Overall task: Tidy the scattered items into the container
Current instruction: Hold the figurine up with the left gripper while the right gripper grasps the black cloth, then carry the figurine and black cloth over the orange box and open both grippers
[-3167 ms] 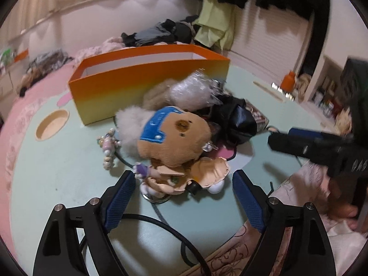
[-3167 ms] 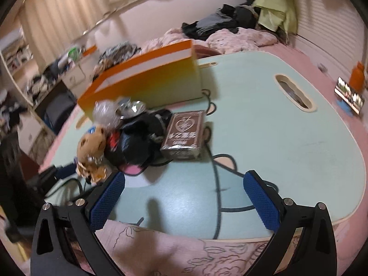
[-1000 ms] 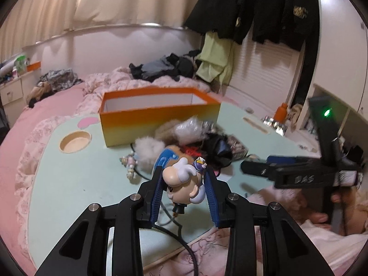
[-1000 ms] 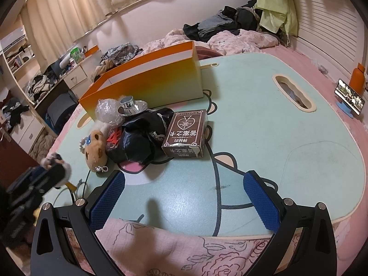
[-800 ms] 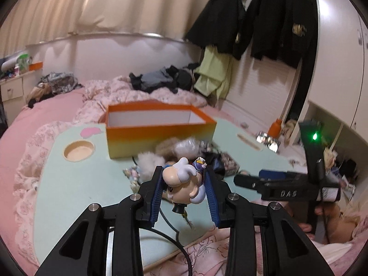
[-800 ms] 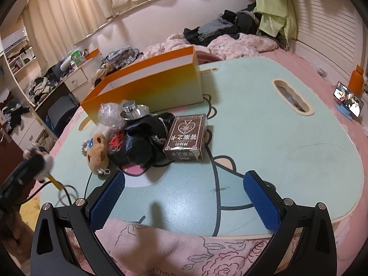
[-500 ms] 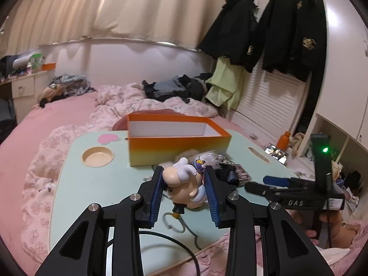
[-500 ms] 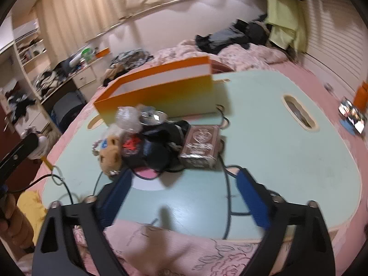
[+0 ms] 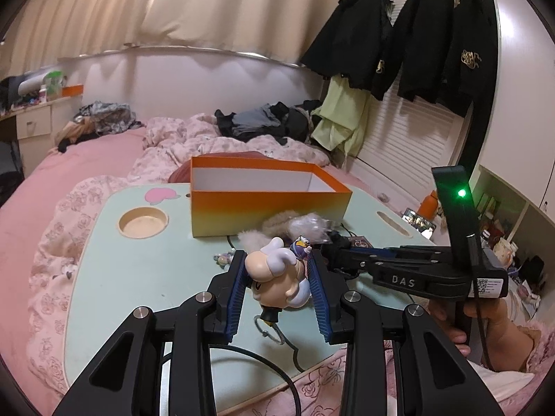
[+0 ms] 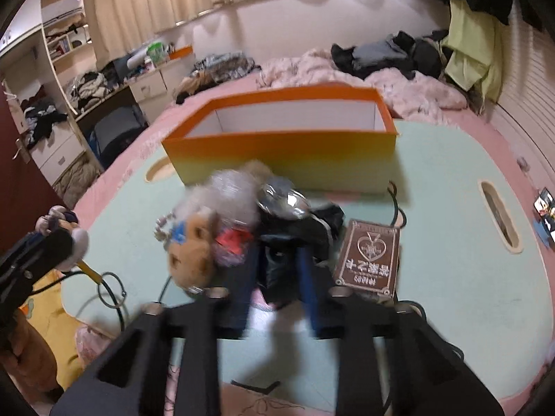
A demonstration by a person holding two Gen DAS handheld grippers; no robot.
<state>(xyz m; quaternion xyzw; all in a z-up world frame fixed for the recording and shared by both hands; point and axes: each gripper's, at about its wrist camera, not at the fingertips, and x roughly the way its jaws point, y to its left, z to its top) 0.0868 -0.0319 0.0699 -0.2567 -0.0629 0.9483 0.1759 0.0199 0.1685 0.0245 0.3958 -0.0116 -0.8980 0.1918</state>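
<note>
Left gripper [image 9: 277, 289] grips figurine keychain [image 9: 277, 279]; right gripper [image 10: 277, 270] closing over black bag [image 10: 288, 242]

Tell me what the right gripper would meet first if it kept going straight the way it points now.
Most likely the black pouch: the right gripper has its nearly closed jaws on either side of it, at the near edge of the pile in front of the orange box. The right wrist view is blurred, so contact is unclear.

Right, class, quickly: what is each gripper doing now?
Left gripper: closed, holding the figurine keychain.
Right gripper: jaws have just been closing, pinching the black pouch.
</note>
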